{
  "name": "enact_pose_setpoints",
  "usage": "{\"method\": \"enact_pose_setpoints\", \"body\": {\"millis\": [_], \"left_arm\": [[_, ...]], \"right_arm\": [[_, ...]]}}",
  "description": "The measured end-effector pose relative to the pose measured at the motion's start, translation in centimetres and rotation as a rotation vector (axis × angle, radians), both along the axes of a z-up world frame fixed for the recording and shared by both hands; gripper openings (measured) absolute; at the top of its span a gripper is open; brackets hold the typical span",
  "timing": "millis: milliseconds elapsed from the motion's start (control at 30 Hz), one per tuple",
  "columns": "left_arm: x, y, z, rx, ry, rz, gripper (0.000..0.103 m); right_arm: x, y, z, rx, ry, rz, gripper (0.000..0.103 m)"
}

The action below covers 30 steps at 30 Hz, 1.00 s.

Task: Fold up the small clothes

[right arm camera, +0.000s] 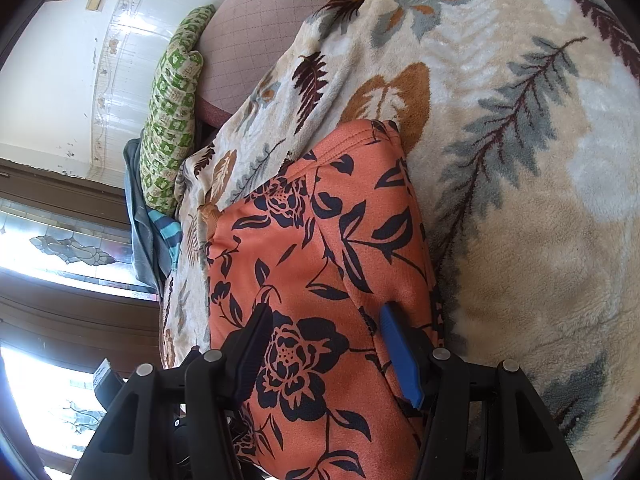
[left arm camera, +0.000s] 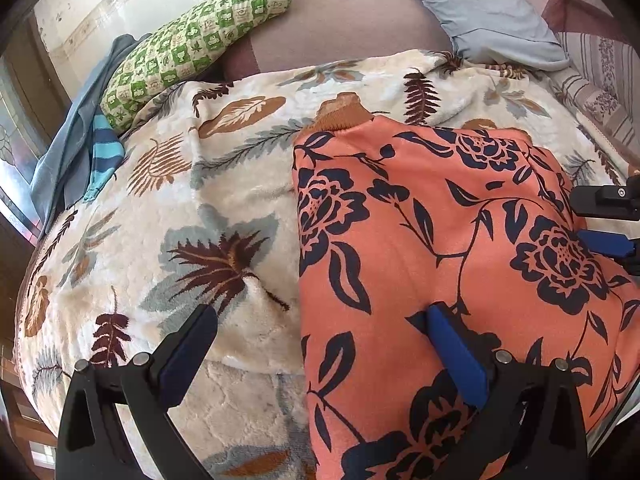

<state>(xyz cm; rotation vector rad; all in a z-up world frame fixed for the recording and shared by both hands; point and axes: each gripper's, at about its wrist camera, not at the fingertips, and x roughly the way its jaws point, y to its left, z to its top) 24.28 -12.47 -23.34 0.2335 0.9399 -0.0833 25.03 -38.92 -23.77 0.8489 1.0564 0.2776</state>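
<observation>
An orange garment with a dark blue flower print lies folded on a cream leaf-patterned blanket; its brown ribbed collar points to the far side. My left gripper is open, its jaws wide apart over the garment's left edge, one finger above the cloth and the other above the blanket. My right gripper is open over the garment, holding nothing; it also shows at the right edge of the left wrist view.
A green checked cushion, a grey-blue pillow and a mauve cushion lie at the far side. Blue clothes are piled at the far left. A window and wooden frame stand beyond the bed.
</observation>
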Motion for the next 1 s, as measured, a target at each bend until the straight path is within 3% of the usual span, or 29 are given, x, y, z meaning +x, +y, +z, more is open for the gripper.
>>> {"method": "enact_pose_setpoints", "body": {"millis": [800,1000], "left_arm": [[-0.1,0.1,-0.1,-0.016,-0.001,0.014,0.103],[0.1,0.6,1.2,-0.045,0.032,-0.007,0.103]], "right_arm": [[0.0,0.0,0.0,-0.003,0.0,0.001,0.06],[-0.3,0.3,0.9,-0.028,-0.037,0.005,0.06]]}}
